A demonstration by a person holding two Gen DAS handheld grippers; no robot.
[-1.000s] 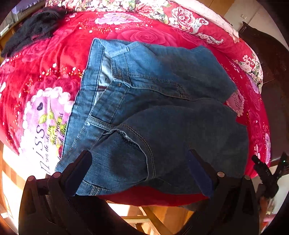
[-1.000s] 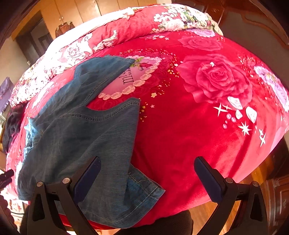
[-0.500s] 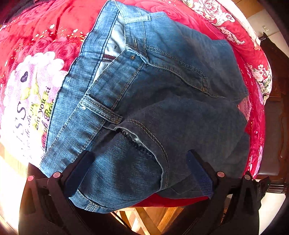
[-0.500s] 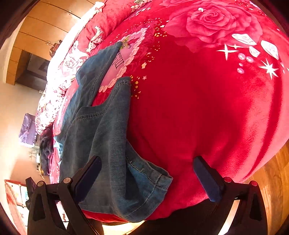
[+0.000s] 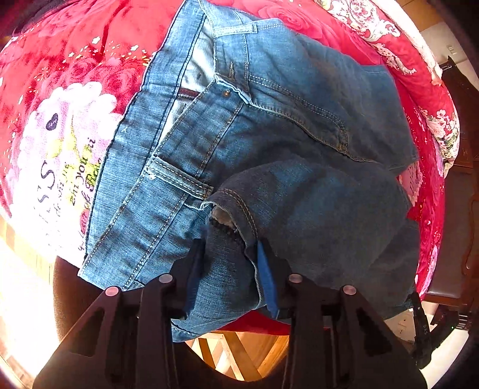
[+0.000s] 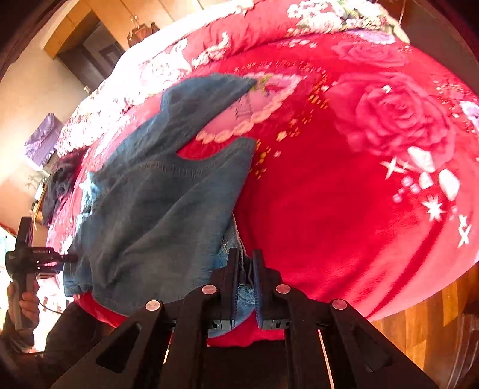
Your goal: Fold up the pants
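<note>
Blue jeans point(image 5: 269, 143) lie crumpled on a red floral blanket point(image 5: 74, 74), waistband to the far left and legs doubled over. My left gripper point(image 5: 230, 248) is shut on a bunch of denim at the jeans' near edge by the waist. In the right wrist view the jeans point(image 6: 155, 203) spread to the left, and my right gripper point(image 6: 245, 260) is shut on the leg hem at the bed's near edge. The left gripper also shows in the right wrist view point(image 6: 64, 258), at the jeans' left edge.
The red blanket point(image 6: 344, 194) covers the bed to the right of the jeans. A dark garment point(image 6: 58, 182) lies at the bed's far left. Wooden floor point(image 6: 425, 323) lies below the bed edge. Wooden wardrobes point(image 6: 98, 18) stand behind.
Both grippers have gone from wide open to shut on the jeans: the left on denim near the waist, the right on the leg hem. Both moved closer to the fabric.
</note>
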